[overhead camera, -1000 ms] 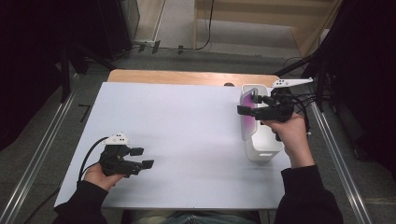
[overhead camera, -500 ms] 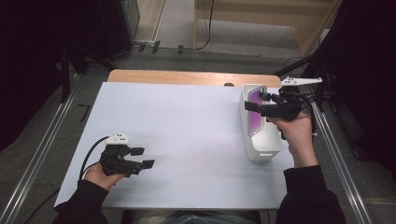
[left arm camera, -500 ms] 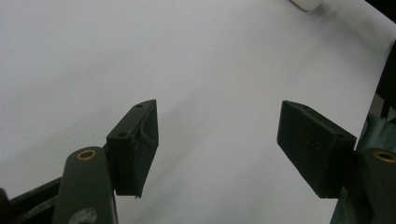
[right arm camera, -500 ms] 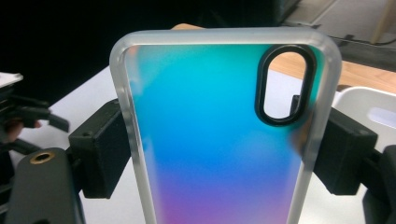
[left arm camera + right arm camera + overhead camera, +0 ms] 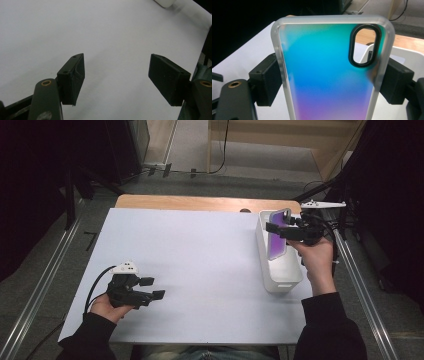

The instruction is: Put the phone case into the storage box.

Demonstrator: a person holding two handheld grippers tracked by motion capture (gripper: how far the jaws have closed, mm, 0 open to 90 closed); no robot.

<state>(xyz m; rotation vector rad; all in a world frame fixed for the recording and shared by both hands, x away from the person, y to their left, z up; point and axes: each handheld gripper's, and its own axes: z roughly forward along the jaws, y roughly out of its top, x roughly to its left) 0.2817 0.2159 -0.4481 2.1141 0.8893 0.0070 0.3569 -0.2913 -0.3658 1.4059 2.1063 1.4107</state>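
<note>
The phone case was what caught the eye. It was a thin shell with a frosted, milky rim running round its edge and rounded corners. Its flat back shimmered from green and teal at the top through blue to violet and pink lower down. Near one upper corner sat an oval camera opening ringed in black, and through it I could see the white bin behind.

The right gripper had its two black jaws clenched on the case's long edges, one pad against each side, holding it upright. From the high view the case stood over the far end of the white bin, at the right side of the white table, and looked purple from there. Whether its lower end touched the bin's floor I could not tell.

The left gripper rested low at the near left of the table, its jaws released and spread apart with only bare white surface between them.
</note>
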